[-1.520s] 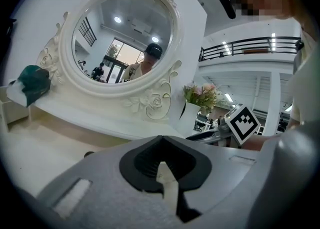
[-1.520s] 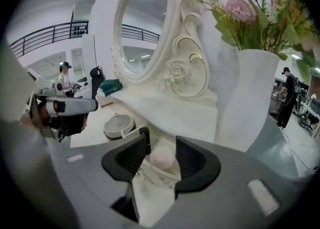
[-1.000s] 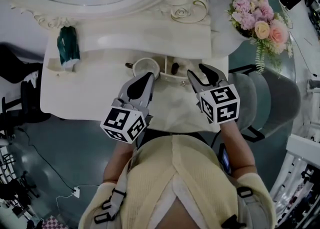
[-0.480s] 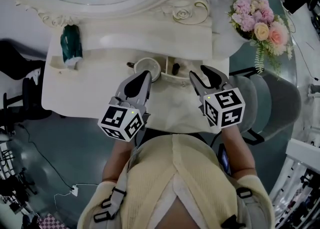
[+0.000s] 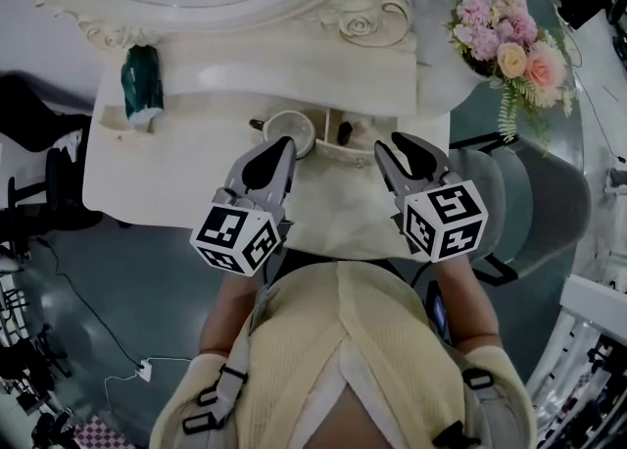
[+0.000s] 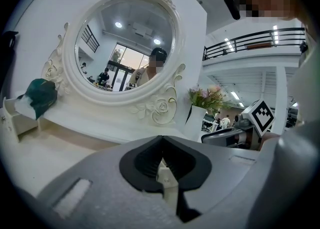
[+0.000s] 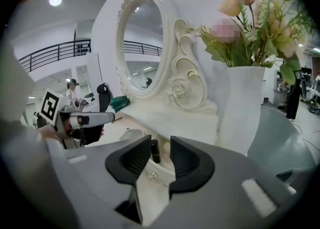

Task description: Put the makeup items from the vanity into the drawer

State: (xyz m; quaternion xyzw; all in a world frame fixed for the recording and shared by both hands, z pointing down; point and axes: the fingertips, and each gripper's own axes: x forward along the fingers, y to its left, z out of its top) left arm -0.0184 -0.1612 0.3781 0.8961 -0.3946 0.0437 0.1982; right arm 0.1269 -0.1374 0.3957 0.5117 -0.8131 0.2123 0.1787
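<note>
The white vanity [image 5: 176,163] has a small drawer [image 5: 333,151] standing open at its middle. A dark lipstick [image 5: 345,130] stands in it, seen past the jaws in the right gripper view [image 7: 155,151]. A round cream jar [image 5: 286,131] sits just left of the drawer. A green item [image 5: 143,86] lies at the far left. My right gripper [image 5: 394,145] hovers in front of the drawer; its jaws have just been closing, are still apart, and hold nothing [image 7: 160,140]. My left gripper [image 5: 284,146] is near the jar, fingers together and empty [image 6: 160,140].
An oval mirror [image 6: 125,43] in an ornate frame backs the vanity. A white vase of pink flowers [image 5: 505,35] stands at the right end, close to my right gripper [image 7: 245,103]. A grey chair [image 5: 529,192] sits to the right. The drawer knob [image 7: 149,175] faces me.
The right gripper has drawn back a little toward me, away from the drawer, and its jaws have narrowed. The left gripper has stayed put.
</note>
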